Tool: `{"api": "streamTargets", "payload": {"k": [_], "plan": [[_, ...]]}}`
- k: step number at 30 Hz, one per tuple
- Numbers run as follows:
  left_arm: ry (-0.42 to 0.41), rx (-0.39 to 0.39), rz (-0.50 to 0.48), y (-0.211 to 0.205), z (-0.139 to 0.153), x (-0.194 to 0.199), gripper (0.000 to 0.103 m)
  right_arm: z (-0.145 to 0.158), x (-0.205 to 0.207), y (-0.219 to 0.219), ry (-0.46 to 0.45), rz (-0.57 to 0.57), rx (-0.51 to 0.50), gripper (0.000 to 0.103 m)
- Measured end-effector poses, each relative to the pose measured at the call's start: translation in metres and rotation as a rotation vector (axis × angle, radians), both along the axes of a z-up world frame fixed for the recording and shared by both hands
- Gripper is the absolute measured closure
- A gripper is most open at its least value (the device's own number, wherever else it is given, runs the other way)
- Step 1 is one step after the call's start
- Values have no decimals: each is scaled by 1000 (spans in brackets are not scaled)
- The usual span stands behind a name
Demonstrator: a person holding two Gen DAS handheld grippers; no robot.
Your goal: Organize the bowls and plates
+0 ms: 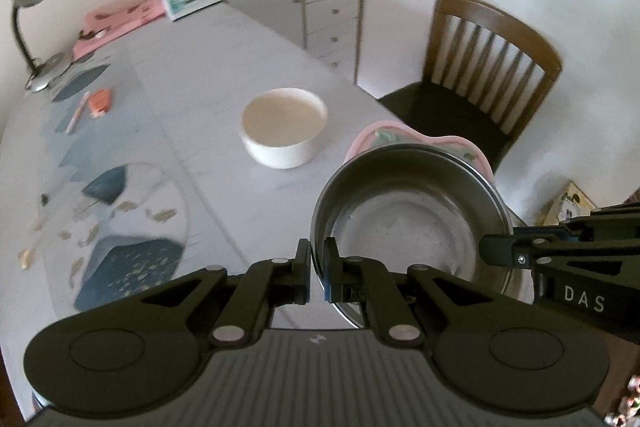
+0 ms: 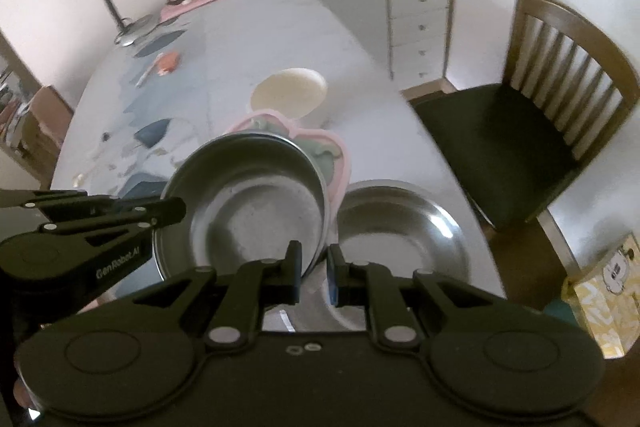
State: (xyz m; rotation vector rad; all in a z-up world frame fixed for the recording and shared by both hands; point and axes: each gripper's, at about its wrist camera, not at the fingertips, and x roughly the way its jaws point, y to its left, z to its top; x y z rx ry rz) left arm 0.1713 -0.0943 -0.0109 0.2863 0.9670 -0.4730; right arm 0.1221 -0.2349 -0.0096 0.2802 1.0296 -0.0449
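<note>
White bowl (image 1: 284, 131); silver steel bowl (image 1: 408, 211); pink plate (image 1: 372, 137) with green pattern; dark brown chair (image 1: 480, 75); black grippers (image 1: 316, 267).

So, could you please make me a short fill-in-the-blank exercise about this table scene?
1. The left tongs and the right tongs are shut on one steel bowl; the plate behind it is ____.
2. The lone bowl farther away is ____.
3. A second steel bowl rests on the table, so the steel bowls number ____.

Missing words: pink; white; two.
</note>
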Motion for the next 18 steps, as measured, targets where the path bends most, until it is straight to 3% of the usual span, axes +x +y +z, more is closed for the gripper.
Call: {"api": "streamTargets", "payload": {"k": [9,18], "plan": [[26,36,-75,-55,-29,-7,98,-25,-16,-44,50,-82,6,90],[57,90,-83,-74,-56,-8,98,-53,-18,-63,104,-92,28,90]]}}
